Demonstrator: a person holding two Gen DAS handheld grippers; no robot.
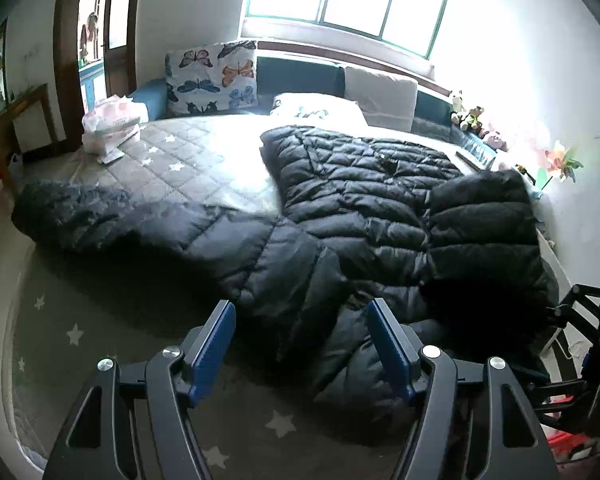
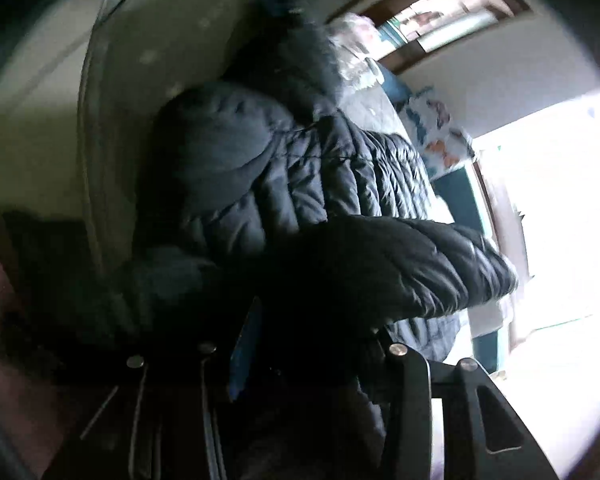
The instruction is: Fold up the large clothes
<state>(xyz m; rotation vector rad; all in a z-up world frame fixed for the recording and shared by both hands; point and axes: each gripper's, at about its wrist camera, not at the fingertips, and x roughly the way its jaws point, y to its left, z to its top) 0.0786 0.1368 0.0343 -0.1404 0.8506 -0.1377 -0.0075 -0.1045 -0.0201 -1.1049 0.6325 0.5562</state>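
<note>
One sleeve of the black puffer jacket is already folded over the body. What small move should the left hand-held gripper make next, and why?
Probably lower the left hand-held gripper onto the other sleeve. Its jaws stand open and empty above the black puffer jacket, and that sleeve lies stretched out flat across the bed, while the opposite sleeve is folded over the body.

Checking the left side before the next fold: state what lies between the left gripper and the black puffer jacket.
Nothing: in the left wrist view, only bare star-print bedding lies between the left gripper and the black puffer jacket.
</note>
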